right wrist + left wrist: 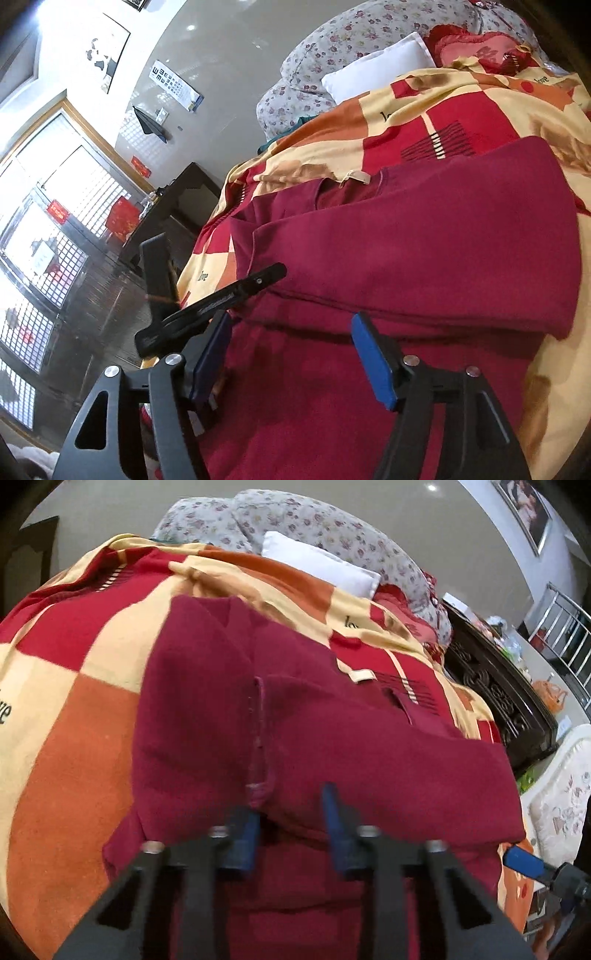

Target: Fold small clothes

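Note:
A dark red garment (332,746) lies on a bed covered by a red, orange and cream checked blanket (74,709). Its upper part is folded over the lower part, with a seam showing (258,731). My left gripper (291,823) is open, its blue pads (332,812) right at the near fold edge, nothing between them. In the right wrist view the same garment (424,258) fills the middle. My right gripper (291,354) is open over the lower layer, blue pads (373,362) apart. The left gripper's black body (214,302) shows at the garment's left edge.
A white pillow (321,565) and a floral quilt (295,520) lie at the bed's far end. A dark carved footboard (491,686) runs along the right side. A window with metal grilles (44,229) and a dark floor (103,302) lie left of the bed.

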`<move>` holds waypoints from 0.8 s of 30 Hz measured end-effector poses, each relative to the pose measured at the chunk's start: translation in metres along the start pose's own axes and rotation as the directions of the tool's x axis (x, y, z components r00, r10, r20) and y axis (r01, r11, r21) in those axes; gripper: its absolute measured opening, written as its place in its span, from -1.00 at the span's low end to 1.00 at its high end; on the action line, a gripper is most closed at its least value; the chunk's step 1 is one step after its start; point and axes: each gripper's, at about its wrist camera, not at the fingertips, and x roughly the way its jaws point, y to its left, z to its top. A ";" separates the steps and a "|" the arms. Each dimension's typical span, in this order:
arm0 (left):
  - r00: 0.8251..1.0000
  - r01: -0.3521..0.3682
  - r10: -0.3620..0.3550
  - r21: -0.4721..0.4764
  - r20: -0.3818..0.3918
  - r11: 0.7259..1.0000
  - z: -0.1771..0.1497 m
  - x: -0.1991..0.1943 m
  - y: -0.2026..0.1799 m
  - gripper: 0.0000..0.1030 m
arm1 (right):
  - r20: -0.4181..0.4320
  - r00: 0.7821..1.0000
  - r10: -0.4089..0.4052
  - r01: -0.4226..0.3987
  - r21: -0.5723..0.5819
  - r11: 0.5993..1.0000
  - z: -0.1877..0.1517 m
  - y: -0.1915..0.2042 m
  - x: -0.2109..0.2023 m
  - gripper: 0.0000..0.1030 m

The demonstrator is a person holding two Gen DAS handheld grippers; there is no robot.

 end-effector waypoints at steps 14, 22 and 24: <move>1.000 0.021 -0.021 0.045 0.000 0.999 -0.003 -0.019 -0.011 -0.17 | -0.012 1.000 -0.004 0.004 0.023 1.000 -0.006 -0.008 -0.008 0.49; 0.999 0.015 -0.017 0.057 0.039 0.998 0.008 -0.008 -0.022 -0.89 | 0.034 0.999 -0.030 0.029 0.027 0.999 -0.005 -0.015 -0.022 0.49; 0.998 0.029 -0.031 0.050 0.046 0.998 0.013 -0.011 -0.024 -0.89 | 0.095 0.992 -0.083 0.075 0.080 0.994 0.001 -0.027 -0.036 0.49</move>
